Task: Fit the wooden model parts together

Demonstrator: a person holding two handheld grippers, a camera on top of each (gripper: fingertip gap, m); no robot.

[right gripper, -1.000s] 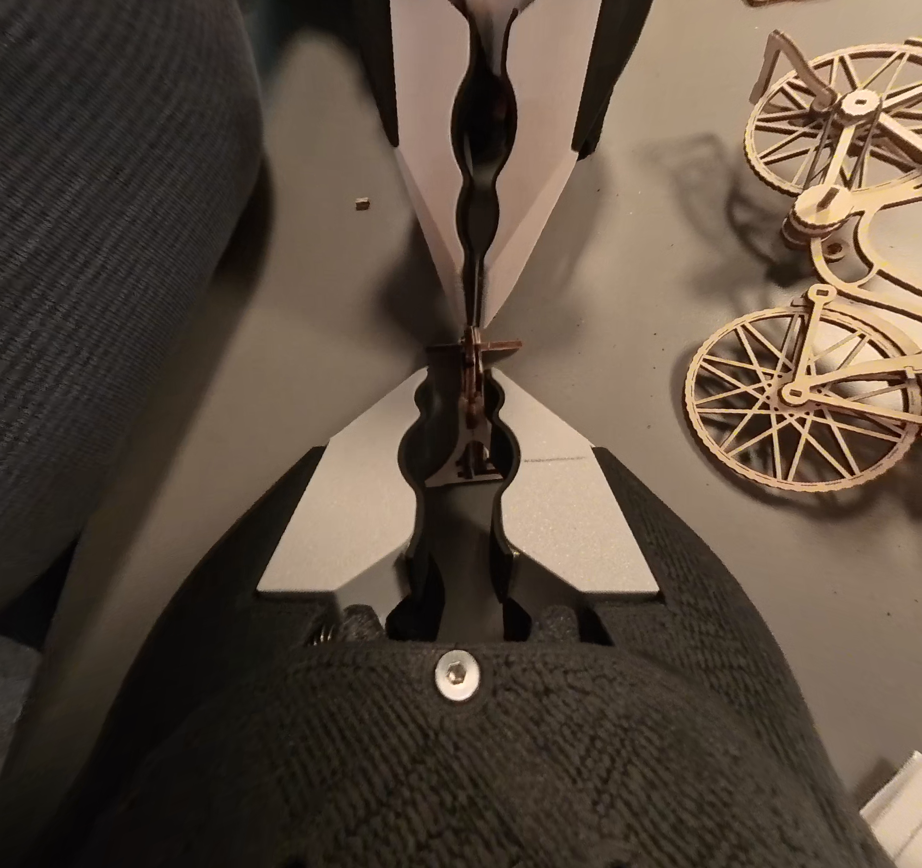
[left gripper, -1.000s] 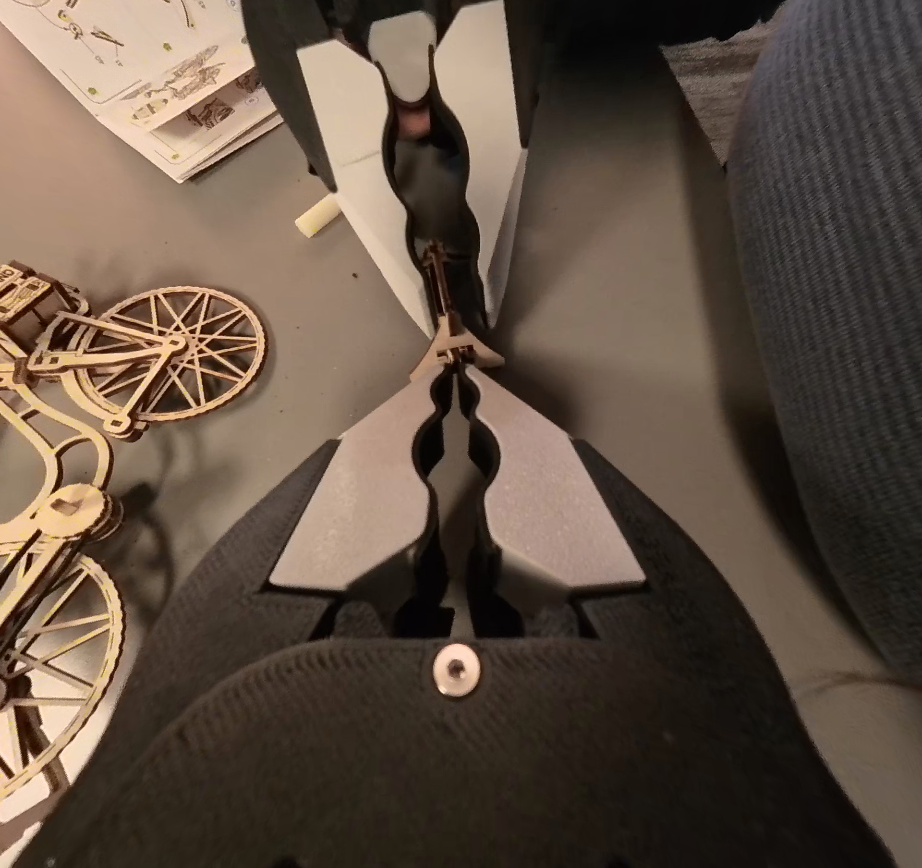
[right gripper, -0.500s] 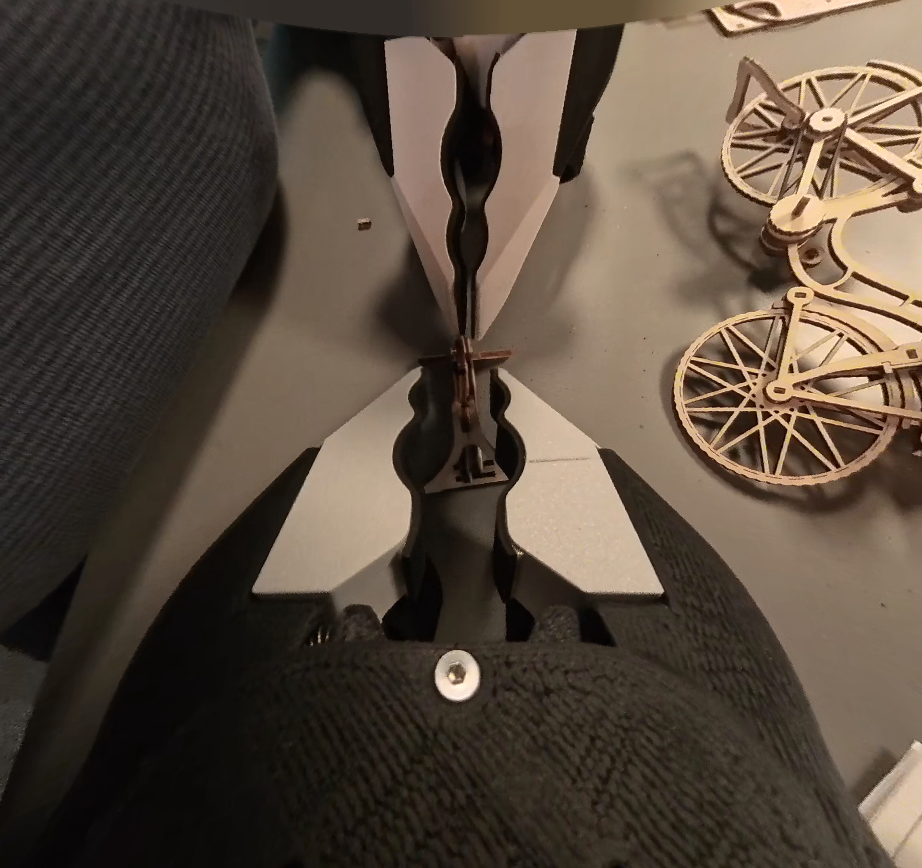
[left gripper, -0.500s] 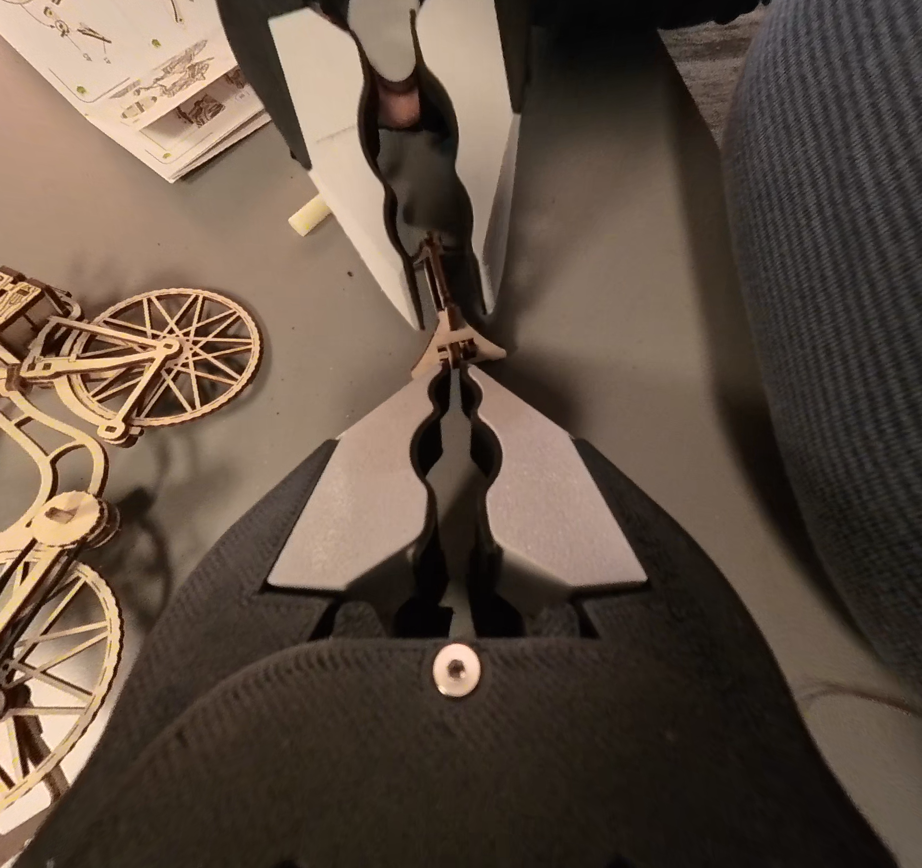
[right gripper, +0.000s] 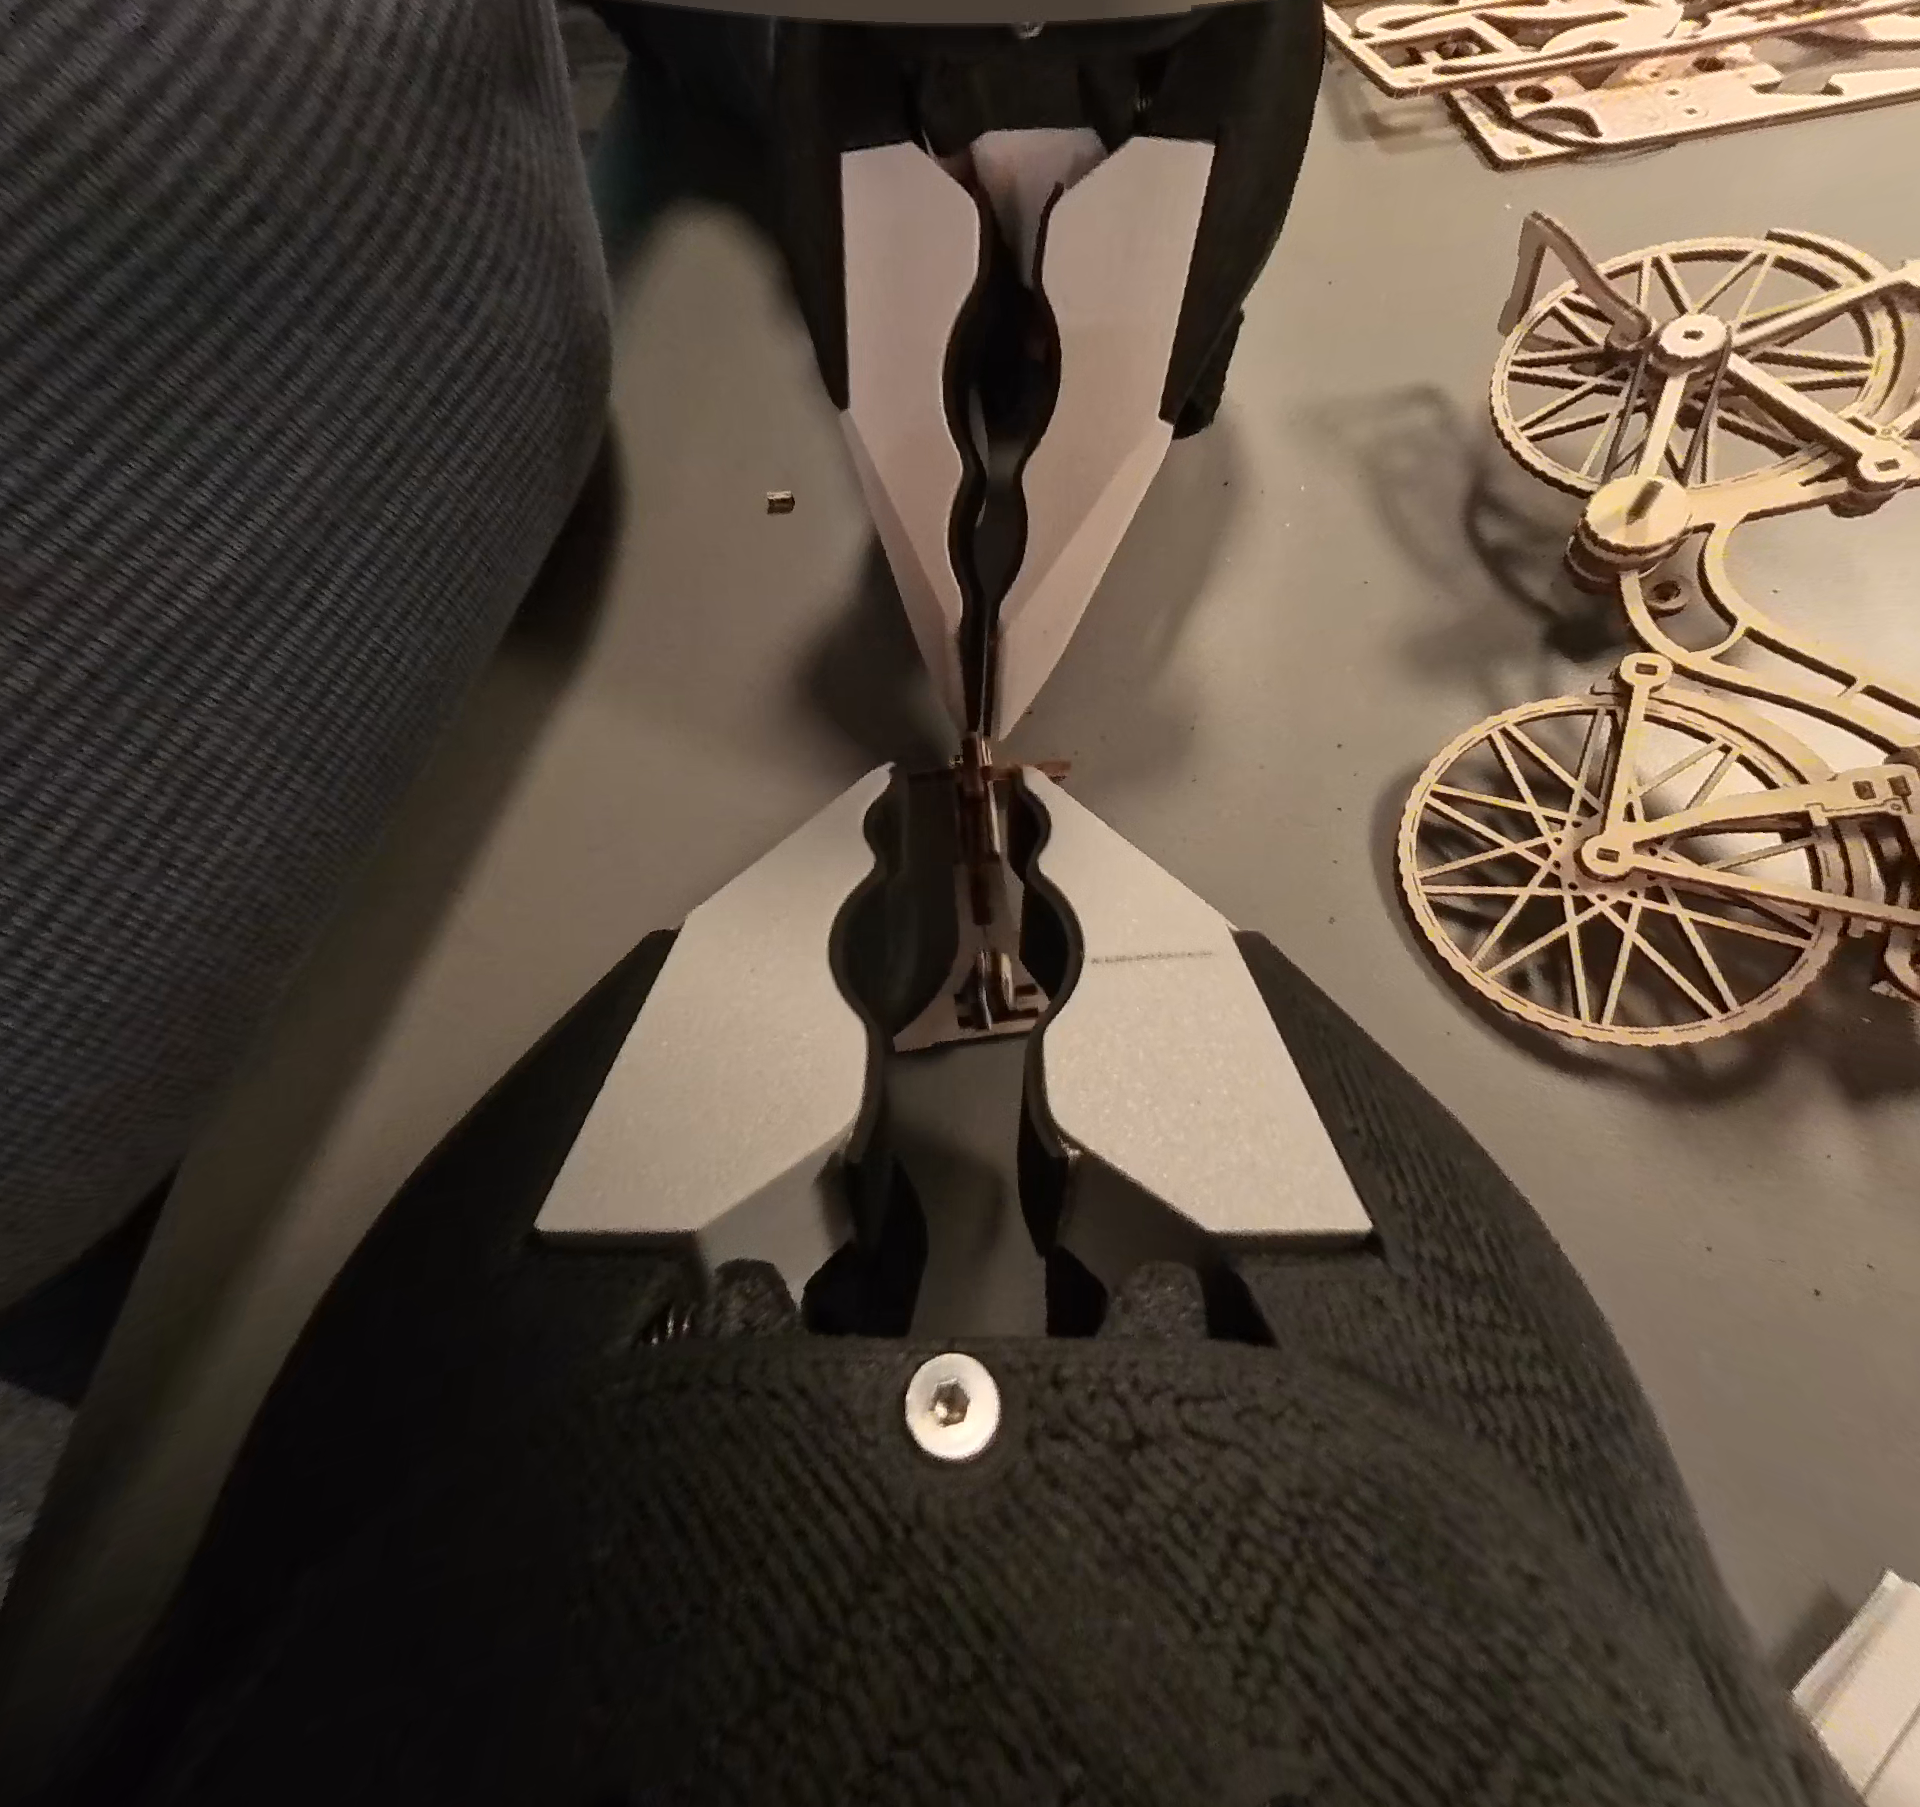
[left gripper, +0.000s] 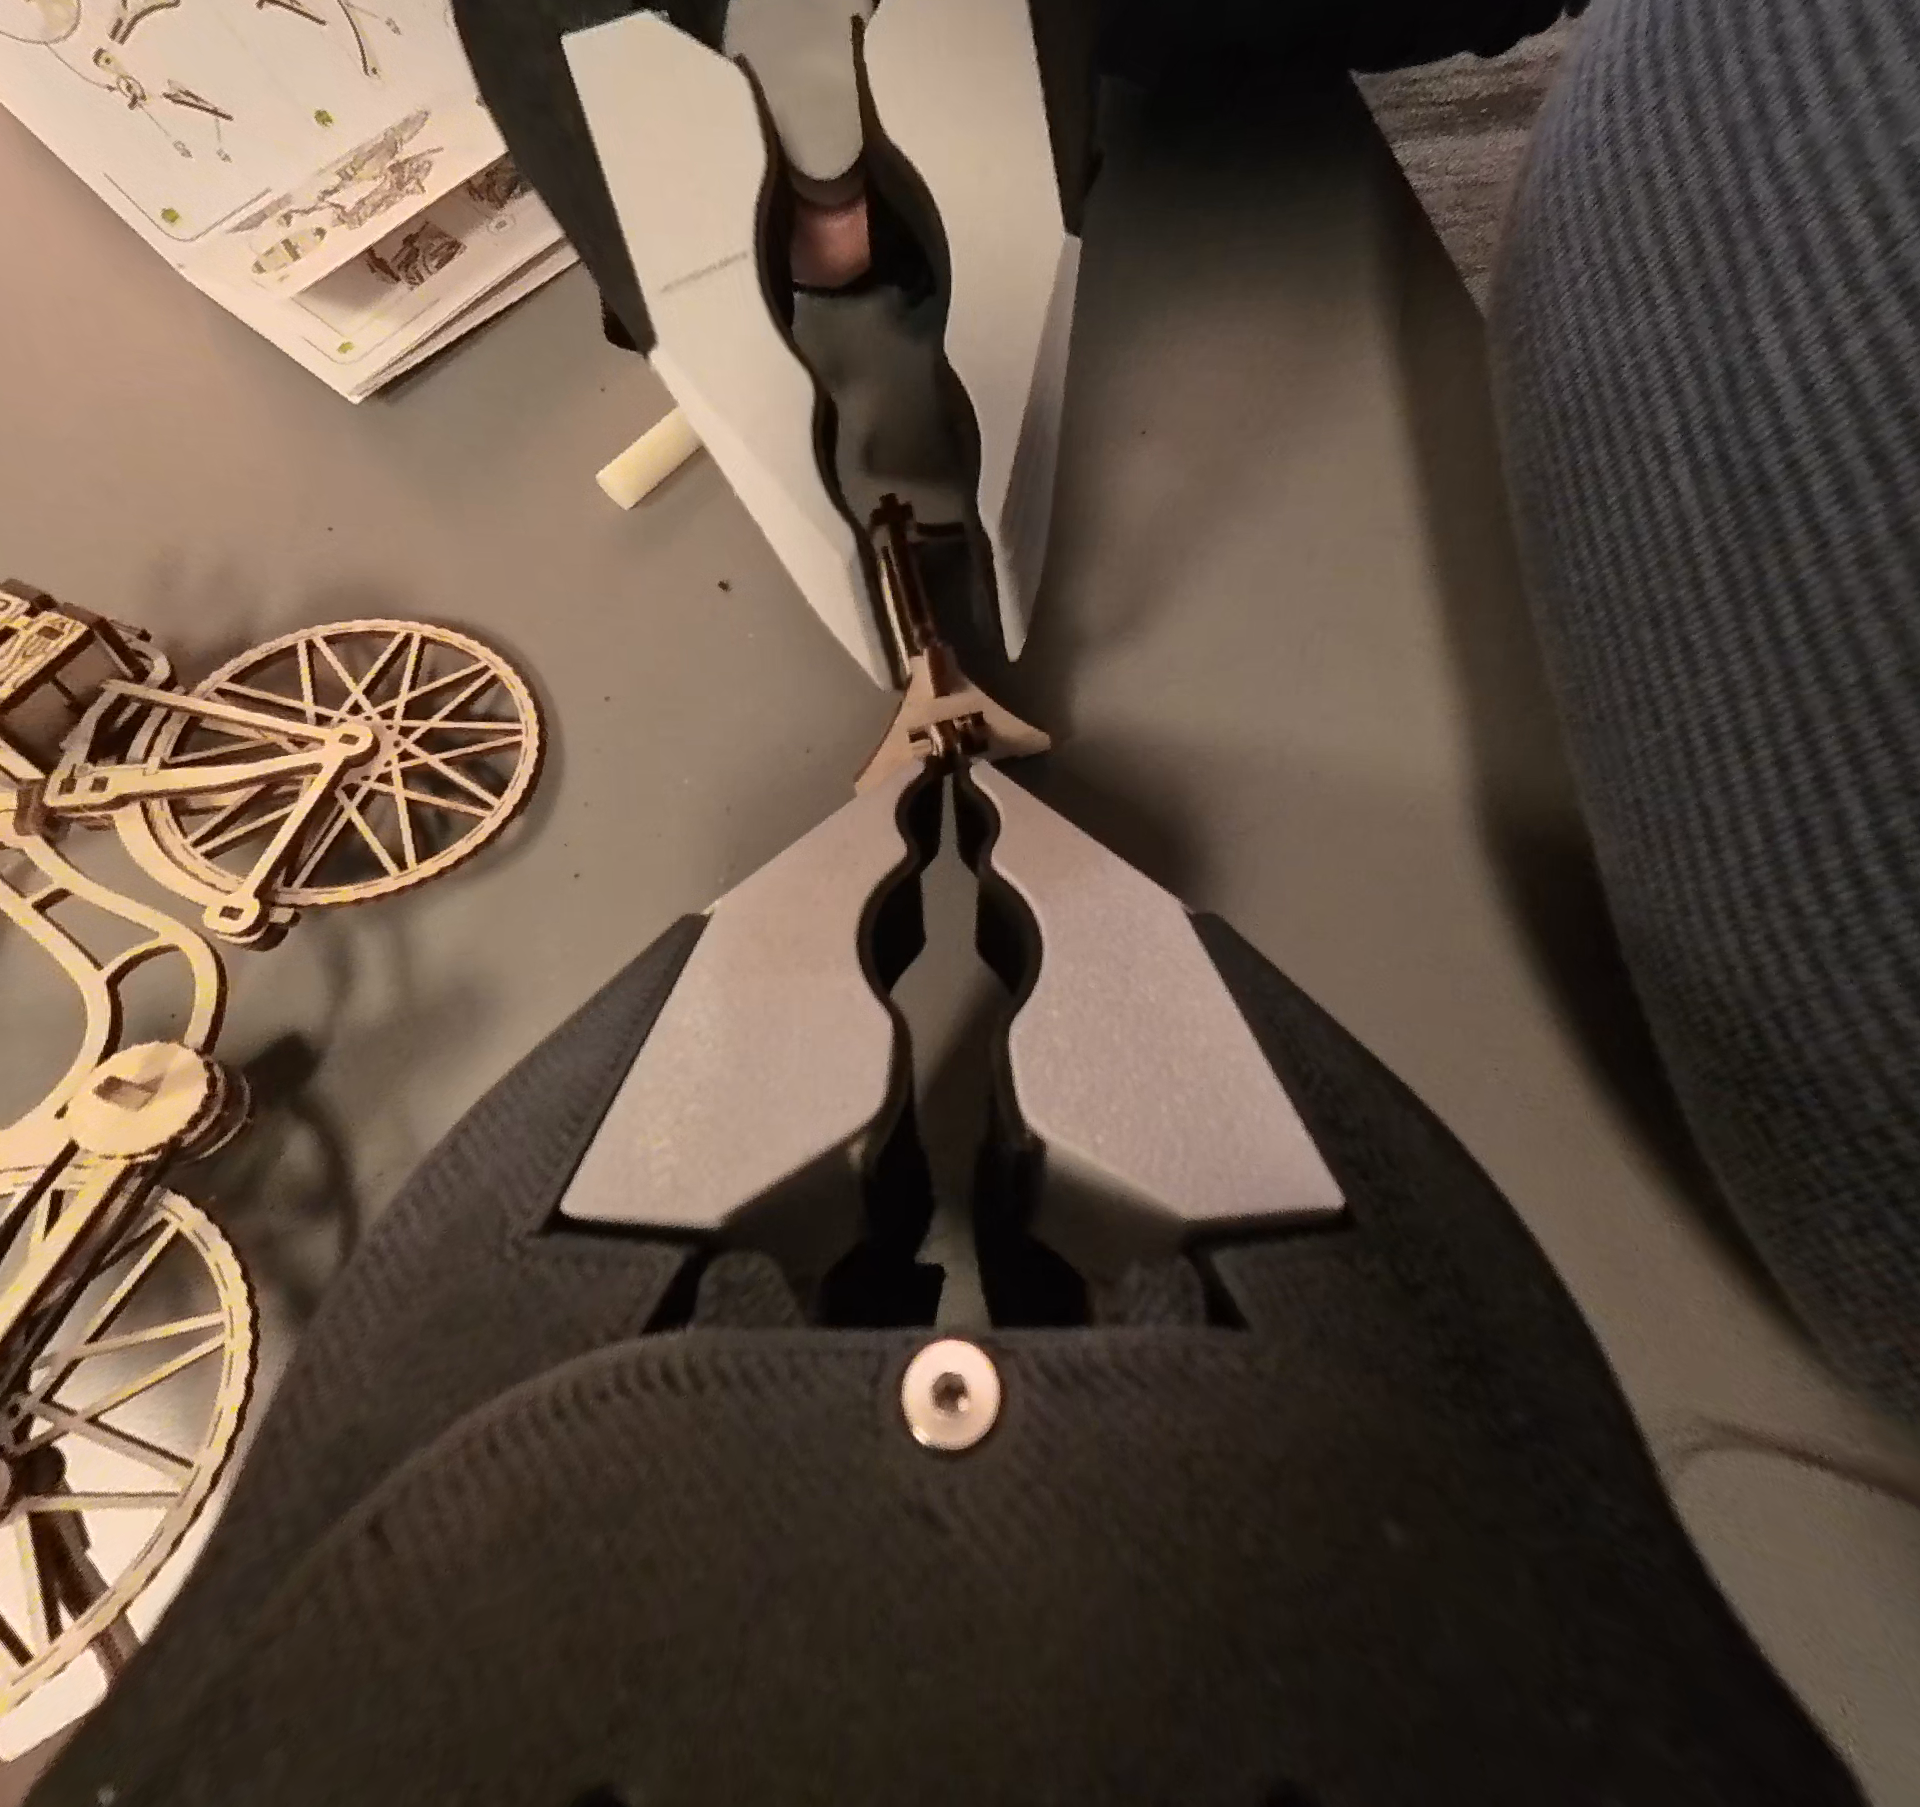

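My two grippers meet tip to tip over the grey table. My left gripper is shut on the end of a small wooden model part, just behind its triangular plate. My right gripper holds the other end: a thin wooden strut lies between its fingers, close to the right finger, and a second triangular plate spans the gap farther in. The right gripper shows opposite in the left wrist view, and the left gripper shows opposite in the right wrist view.
A wooden bicycle model lies flat on the table, also in the right wrist view. Instruction sheets and a pale peg lie behind it. Laser-cut wooden sheets lie at the back. A ribbed dark fabric mass bounds the other side. Only a small space, under 4 cm, lies between the two pairs of fingers. About 9 centimeters separates my right fingertips from the pale peg.
Both grippers stay tip to tip with only slight drift. The wooden strut in the right gripper has tilted nearer its right finger.
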